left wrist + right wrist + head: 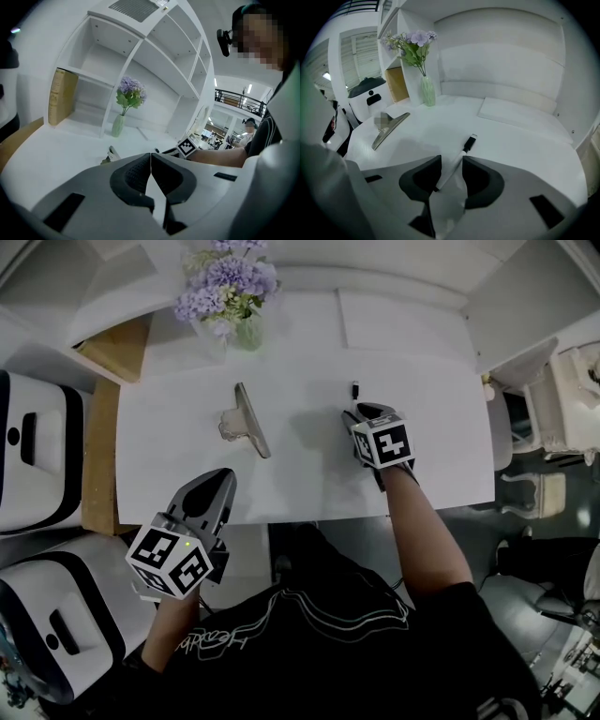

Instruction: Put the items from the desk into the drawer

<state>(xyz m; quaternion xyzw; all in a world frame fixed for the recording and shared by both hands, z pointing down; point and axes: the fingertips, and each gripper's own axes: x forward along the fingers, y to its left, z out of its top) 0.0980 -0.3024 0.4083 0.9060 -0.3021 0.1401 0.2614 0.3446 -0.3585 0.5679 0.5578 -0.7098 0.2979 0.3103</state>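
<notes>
A white marker pen with a black cap lies on the white desk, its cap pointing away from me. My right gripper is lowered over it, open, with the pen's white barrel running between the two pads; I see a gap on each side. A large metal clip lies to the left of the pen, also seen low at left. My left gripper hangs at the desk's front edge, shut and empty. No drawer is in view.
A green vase of purple flowers stands at the back of the desk. A flat white pad lies at the back right. A tan box sits on the shelf at left. White machines stand left of the desk, a chair right.
</notes>
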